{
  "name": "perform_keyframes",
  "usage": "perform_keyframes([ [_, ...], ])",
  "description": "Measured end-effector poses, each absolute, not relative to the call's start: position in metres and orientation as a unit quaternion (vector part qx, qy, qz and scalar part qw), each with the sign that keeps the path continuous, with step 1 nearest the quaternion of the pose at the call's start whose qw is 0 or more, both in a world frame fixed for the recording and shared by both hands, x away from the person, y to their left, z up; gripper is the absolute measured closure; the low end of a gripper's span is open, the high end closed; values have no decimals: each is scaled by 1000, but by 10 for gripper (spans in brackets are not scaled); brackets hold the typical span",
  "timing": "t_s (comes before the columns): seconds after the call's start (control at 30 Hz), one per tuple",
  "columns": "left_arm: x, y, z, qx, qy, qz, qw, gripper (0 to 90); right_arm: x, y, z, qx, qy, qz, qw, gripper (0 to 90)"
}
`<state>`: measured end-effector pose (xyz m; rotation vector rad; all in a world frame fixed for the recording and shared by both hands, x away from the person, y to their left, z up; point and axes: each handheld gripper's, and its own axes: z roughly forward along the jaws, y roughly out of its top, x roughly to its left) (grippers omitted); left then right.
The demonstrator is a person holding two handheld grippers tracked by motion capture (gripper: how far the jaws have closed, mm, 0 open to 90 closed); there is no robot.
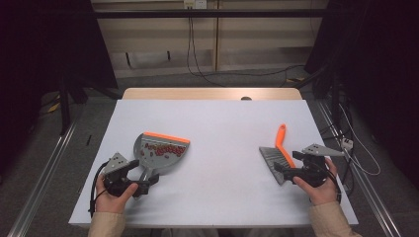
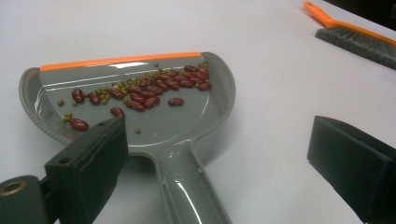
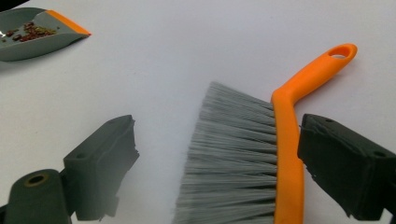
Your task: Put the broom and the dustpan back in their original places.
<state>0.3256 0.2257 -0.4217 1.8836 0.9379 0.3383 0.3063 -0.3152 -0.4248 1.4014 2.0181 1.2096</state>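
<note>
Dustpan [image 2: 140, 121] grey, orange-lipped, bean-strewn; brush [image 3: 252, 158] grey-bristled, orange-handled; both hand-held grippers gaping, gripping nothing.

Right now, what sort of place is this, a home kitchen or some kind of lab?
Most likely a lab or recording workspace, not a home: a plain white-topped table stands between dark curtains, loose black cables run across the grey floor, and metal floor rails flank the table.

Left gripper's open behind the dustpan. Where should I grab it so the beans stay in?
Grip the dustpan by its grey handle, coming from the person's side, where it points at the left gripper. The handle is narrow enough for the fingers, and holding there keeps the pan flat, so the beans shouldn't roll.
</note>
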Motion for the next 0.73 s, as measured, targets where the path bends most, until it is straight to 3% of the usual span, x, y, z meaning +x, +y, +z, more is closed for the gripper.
perform_keyframes([
  [0.37, 323, 232, -422, 772, 336, 136, 522, 53, 288, -322, -427, 489, 725, 439, 204, 108],
  [0.73, 323, 233, -422, 762, 333, 134, 539, 53, 280, -324, -431, 488, 722, 449, 200, 108],
])
